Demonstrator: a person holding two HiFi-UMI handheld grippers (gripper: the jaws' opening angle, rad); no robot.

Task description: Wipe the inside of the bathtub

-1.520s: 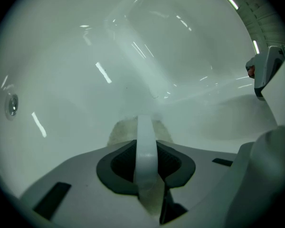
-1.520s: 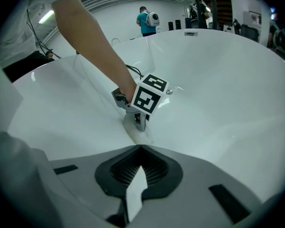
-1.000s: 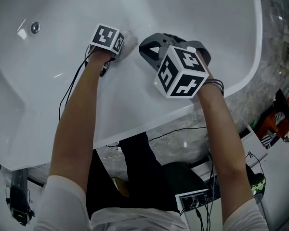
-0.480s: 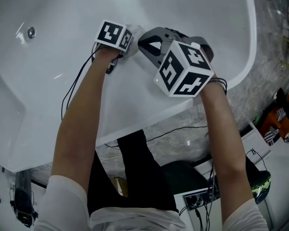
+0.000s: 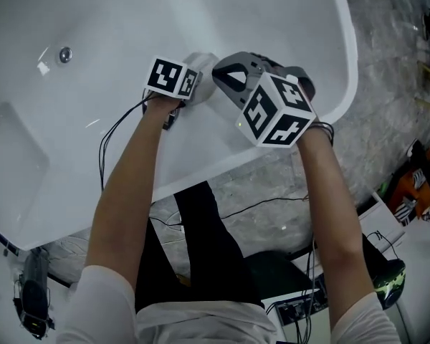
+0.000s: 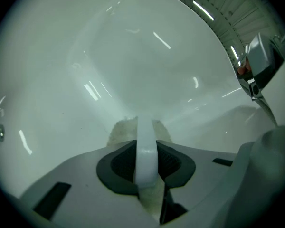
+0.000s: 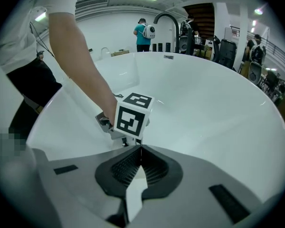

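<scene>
My left gripper (image 6: 145,146) is shut tight on a pale fuzzy cloth (image 6: 118,131). The cloth is pressed on the inside wall of the white bathtub (image 5: 272,27), on the side close to me. My right gripper (image 7: 140,150) is just beside the left one, over the tub. Its jaws are closed together and hold nothing. A small round metal fitting (image 5: 64,54) sits well away to the left.

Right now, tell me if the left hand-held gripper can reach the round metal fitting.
Probably yes: only bare tub wall lies between the left hand-held gripper and the round metal fitting.
</scene>
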